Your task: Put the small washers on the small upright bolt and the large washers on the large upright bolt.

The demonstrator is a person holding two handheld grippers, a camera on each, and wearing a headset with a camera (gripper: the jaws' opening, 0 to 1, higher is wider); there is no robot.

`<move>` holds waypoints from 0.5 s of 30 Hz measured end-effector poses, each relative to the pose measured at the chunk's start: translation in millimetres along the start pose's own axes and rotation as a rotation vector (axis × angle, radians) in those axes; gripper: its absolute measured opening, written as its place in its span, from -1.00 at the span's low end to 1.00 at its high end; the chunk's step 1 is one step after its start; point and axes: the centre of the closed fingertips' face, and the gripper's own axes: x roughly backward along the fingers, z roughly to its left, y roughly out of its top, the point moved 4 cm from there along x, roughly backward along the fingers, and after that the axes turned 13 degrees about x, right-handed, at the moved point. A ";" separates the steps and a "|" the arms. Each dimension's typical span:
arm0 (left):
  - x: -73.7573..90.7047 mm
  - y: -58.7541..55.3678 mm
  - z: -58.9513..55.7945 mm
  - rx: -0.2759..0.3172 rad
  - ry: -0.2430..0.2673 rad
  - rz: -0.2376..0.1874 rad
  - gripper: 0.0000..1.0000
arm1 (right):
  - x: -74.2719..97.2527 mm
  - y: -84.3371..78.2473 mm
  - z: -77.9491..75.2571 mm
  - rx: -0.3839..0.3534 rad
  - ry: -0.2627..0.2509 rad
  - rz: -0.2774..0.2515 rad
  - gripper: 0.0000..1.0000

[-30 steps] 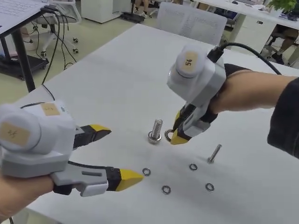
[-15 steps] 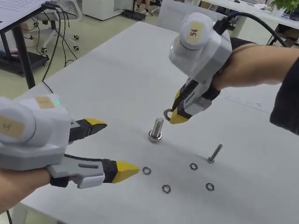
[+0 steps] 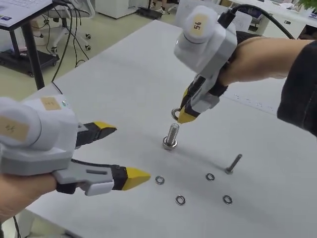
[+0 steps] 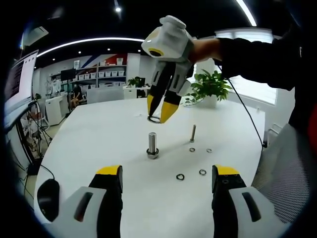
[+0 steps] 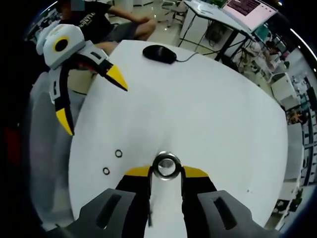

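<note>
Room: an office with a white surface (image 3: 124,74) in the foreground. A black-legged desk (image 3: 25,29) trailing cables stands on the floor to its left, and a potted plant (image 4: 208,89) sits past its far end.
Large washer (image 3: 175,114): pinched by its rim at the tips of the right claw (image 3: 184,116). It hangs in the air just above the large upright bolt and does not touch it.
Large upright bolt (image 3: 171,136): stands threaded end up near the middle of the surface. There is a wider ring at its foot, but I cannot tell whether that is the bolt head or a washer.
Small washers (image 3: 180,200): four lie flat on the surface in a loose group, on the near side of both bolts.
Small upright bolt (image 4: 192,133): stands to the right of the large bolt, near two of the small washers.
Mouse (image 5: 159,53): a black mouse lies with its cable at the edge of the surface, well apart from the bolts.
Right claw: closed narrow on the large washer and pointing steeply down. A hand (image 3: 247,59) in a dark sleeve grips its body from the right.
Left claw (image 3: 132,151): spread wide and holding nothing. It is held low and roughly level at the near left, aimed towards the bolts, with its nearer tip close to one small washer.
</note>
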 end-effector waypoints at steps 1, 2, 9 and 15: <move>0.0 -0.3 0.0 0.000 0.000 0.001 0.46 | -2.1 -0.3 -0.2 -0.003 0.006 0.001 -0.53; -0.1 -0.3 0.0 0.001 0.001 0.000 0.46 | -4.0 -1.2 -1.9 -0.006 0.012 0.003 -0.53; 0.7 -1.0 1.6 0.005 0.007 0.000 0.46 | -15.4 -6.2 -5.5 -0.017 0.036 0.018 -0.53; 0.8 -2.0 0.9 0.008 0.007 0.002 0.45 | -23.2 -8.9 -2.9 -0.024 0.054 0.029 -0.53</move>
